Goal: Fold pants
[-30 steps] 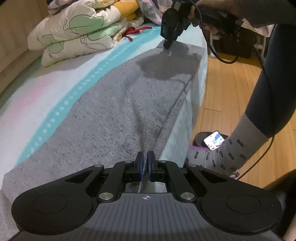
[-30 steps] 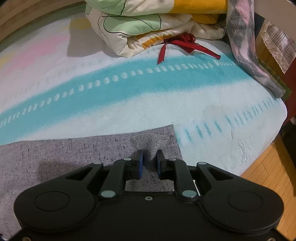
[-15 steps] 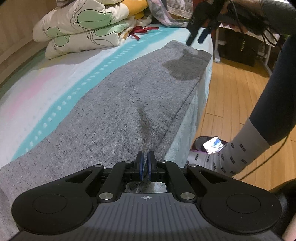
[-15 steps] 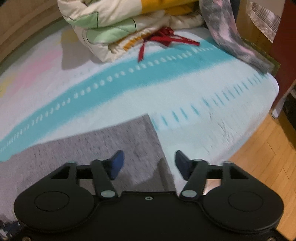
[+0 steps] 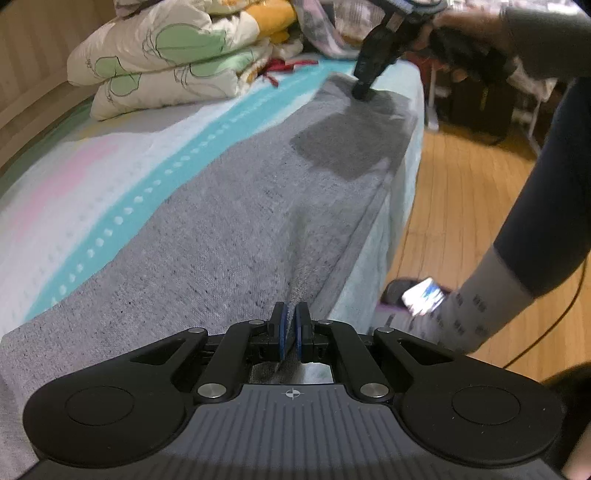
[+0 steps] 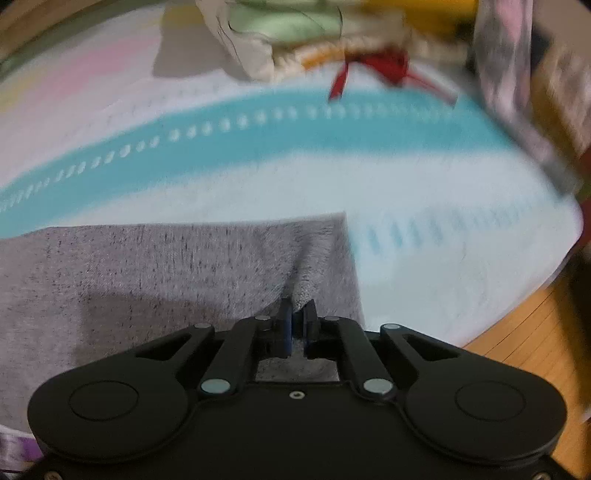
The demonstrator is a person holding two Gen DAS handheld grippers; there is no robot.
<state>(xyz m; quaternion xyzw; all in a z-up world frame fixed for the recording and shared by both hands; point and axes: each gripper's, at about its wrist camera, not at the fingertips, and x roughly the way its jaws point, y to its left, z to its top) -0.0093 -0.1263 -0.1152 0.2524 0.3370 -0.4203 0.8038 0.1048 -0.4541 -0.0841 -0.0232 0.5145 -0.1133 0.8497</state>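
The grey pants (image 5: 207, 258) lie stretched along the bed's (image 5: 92, 177) near edge. The left claw (image 5: 290, 334) pinches a ridge of their fabric at one end; the right claw (image 6: 297, 326) is clamped on a fold at the far end. The right view is blurred, and the person's right hand (image 5: 454, 33) is partly cut off.

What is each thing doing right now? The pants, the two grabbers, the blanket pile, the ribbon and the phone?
gray pants: spread flat along the bed edge
left gripper: shut, pinching the pants' near end
right gripper: shut, pinching the far end
folded quilt: stacked on the bed
red ribbon: lying loose by the quilt
phone: screen lit, by the foot
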